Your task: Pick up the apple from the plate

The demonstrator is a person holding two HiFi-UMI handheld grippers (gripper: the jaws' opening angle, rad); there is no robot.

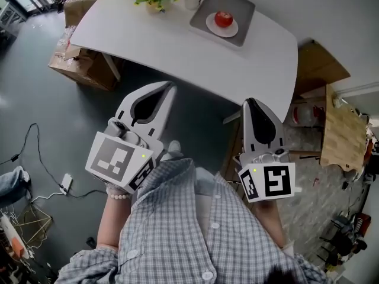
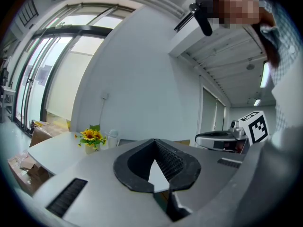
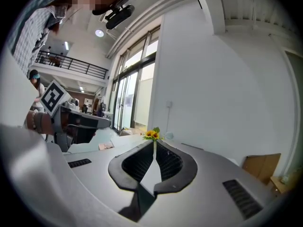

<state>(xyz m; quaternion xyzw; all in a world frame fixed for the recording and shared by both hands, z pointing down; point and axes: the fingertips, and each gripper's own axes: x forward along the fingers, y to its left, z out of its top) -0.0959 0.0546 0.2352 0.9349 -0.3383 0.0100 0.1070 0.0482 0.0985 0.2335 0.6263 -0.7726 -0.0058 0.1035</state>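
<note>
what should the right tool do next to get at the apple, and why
Probably carry the right tool forward over the table toward the apple, opening its jaws on the way. It and the left tool sit near the body, short of the table edge, jaws together and empty; the apple rests untouched on the plate at the far side.

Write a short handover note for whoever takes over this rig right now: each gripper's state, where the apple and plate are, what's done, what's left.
Left hand-held gripper: shut, empty, short of the table.
Right hand-held gripper: also shut and empty, short of the table.
The apple sits on the white plate, on a grey tray at the table's far side.
Done: nothing yet.
Left: approach, open one gripper, grasp the apple, lift.
</note>
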